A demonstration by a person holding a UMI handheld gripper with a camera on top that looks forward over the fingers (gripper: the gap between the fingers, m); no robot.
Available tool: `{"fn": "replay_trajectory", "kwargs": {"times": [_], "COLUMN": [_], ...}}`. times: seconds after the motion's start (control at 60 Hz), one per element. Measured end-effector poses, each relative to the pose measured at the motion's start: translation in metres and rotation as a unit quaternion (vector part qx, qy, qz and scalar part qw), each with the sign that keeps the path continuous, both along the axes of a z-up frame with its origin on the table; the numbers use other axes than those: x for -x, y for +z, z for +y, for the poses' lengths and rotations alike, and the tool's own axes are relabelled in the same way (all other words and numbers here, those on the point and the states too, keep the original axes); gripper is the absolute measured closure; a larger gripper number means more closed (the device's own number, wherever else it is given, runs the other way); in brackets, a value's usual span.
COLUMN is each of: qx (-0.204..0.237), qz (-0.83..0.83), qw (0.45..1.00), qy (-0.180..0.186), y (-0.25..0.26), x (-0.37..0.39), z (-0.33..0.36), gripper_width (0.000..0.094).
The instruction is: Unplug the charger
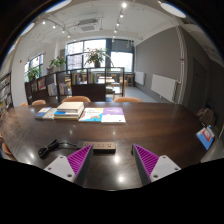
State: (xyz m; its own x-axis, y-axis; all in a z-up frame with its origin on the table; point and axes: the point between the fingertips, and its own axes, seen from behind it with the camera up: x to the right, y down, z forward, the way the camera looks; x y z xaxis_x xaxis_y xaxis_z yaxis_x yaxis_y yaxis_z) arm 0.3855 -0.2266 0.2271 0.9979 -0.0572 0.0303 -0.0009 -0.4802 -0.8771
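A grey power strip [103,148] lies flat on the dark table [150,125], just ahead of my fingers and a little left of the middle. A black charger or plug with a black cable [48,150] lies to its left on the table. My gripper [113,158] is open and empty, held above the table's near edge. Its purple pads [80,158] stand wide apart, with bare table between them.
Several books and booklets [85,113] lie across the middle of the table, beyond the strip. A blue item [206,138] sits at the table's right end. Orange chairs [128,100], a shelf with plants and large windows stand behind.
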Motion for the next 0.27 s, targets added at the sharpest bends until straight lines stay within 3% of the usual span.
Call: {"fn": "replay_trajectory", "kwargs": {"times": [0.267], "qx": [0.015], "qz": [-0.008], "qw": [1.000], "qy": [0.025], "y": [-0.013], "x": [0.043], "z": [-0.038], "gripper_width": [0.0129]}}
